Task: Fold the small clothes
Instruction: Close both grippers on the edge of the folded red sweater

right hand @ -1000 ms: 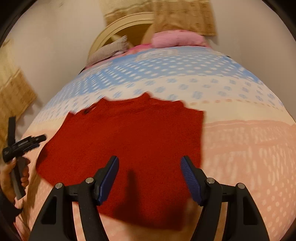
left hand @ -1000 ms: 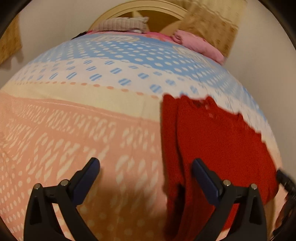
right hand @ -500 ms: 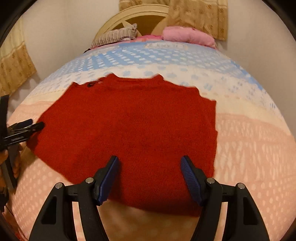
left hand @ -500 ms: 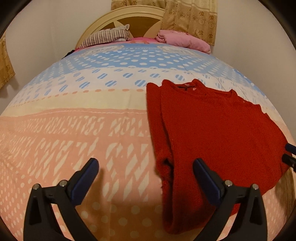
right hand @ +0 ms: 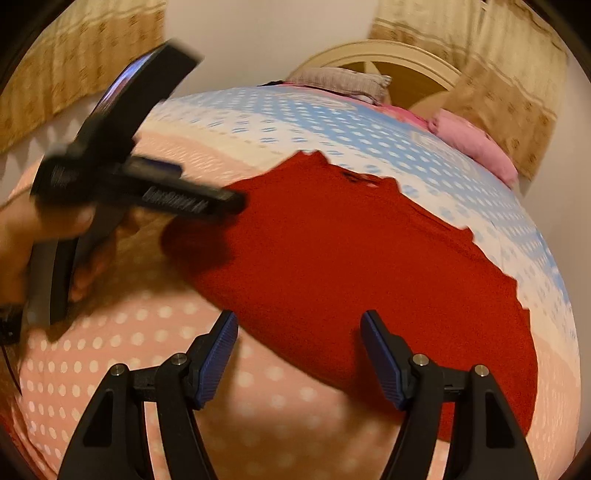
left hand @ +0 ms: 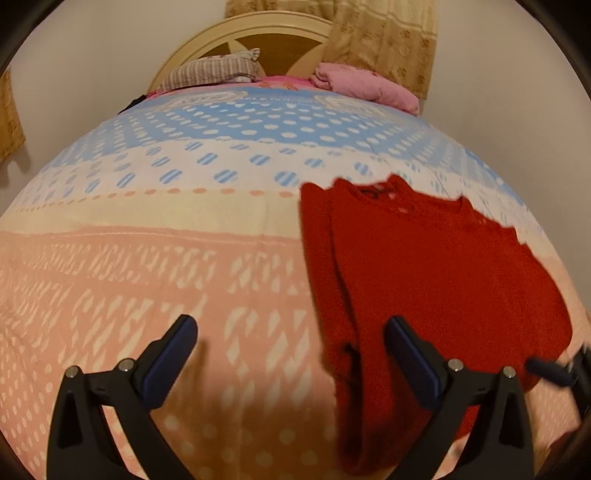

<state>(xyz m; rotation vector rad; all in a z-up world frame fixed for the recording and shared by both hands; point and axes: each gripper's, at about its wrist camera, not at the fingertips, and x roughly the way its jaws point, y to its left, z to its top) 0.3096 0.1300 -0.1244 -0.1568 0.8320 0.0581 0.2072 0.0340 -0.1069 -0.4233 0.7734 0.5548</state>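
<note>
A red knitted sweater (left hand: 436,280) lies flat on the patterned bedspread (left hand: 147,266), its left side folded over in a long strip. My left gripper (left hand: 290,332) hovers open over the spread at the sweater's near left edge, with nothing between its fingers; its right finger (left hand: 406,350) overlaps the folded strip. In the right wrist view the sweater (right hand: 351,258) lies tilted, and my right gripper (right hand: 299,325) stands open over its near hem, holding nothing. A hand (right hand: 22,236) carries the left gripper (right hand: 207,195), blurred, at the sweater's left corner.
At the head of the bed are a striped pillow (left hand: 214,70), a pink folded blanket (left hand: 365,85) and a cream headboard (left hand: 258,33). Curtains (left hand: 388,37) hang behind. A wall runs close along the bed's right side. The right gripper's tip (left hand: 550,369) shows at the sweater's right corner.
The right gripper has swung and rolled towards the left hand, so the sweater now looks tilted and the left gripper looms large. The sweater lies where it was. The left gripper barely moved.
</note>
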